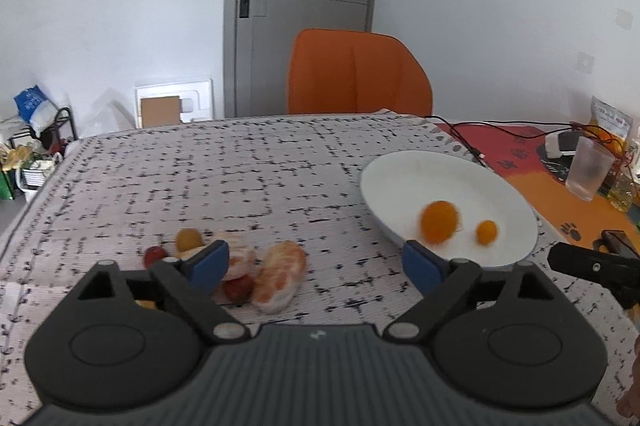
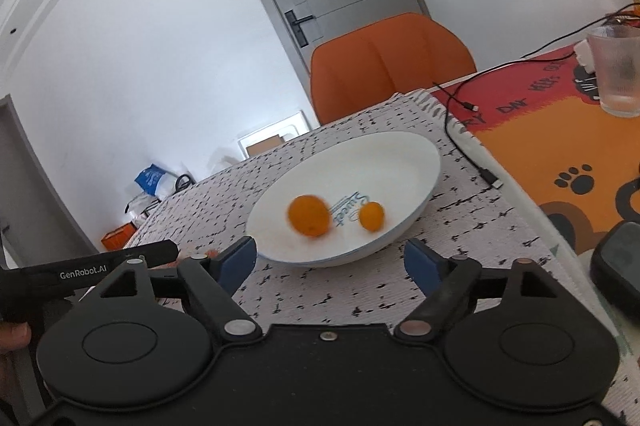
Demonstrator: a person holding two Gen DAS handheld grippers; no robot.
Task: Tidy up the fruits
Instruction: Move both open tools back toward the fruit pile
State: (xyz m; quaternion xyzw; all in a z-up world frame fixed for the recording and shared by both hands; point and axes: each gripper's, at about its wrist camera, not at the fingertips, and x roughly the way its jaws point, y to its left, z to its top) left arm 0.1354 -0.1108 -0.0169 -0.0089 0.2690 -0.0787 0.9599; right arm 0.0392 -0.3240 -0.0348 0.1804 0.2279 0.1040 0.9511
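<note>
A white plate (image 1: 420, 178) on the patterned tablecloth holds a large orange (image 1: 439, 221), blurred, and a small orange (image 1: 487, 232). Left of the plate lies a loose pile of fruit: a pale peeled citrus piece (image 1: 280, 276), a small yellow fruit (image 1: 189, 239) and red fruits (image 1: 154, 255). My left gripper (image 1: 316, 262) stands open over the cloth, its left finger against the pile, nothing gripped. My right gripper (image 2: 330, 262) is open just before the plate (image 2: 360, 162), with the large orange (image 2: 309, 216) and small orange (image 2: 371, 215) beyond it.
An orange chair (image 1: 360, 74) stands behind the table. Right of the plate lie black cables (image 2: 460, 122), an orange printed mat (image 2: 560, 146), a frosted plastic cup (image 2: 618, 74) and a dark device (image 2: 616, 266). Bags and boxes clutter the floor at far left (image 1: 32, 130).
</note>
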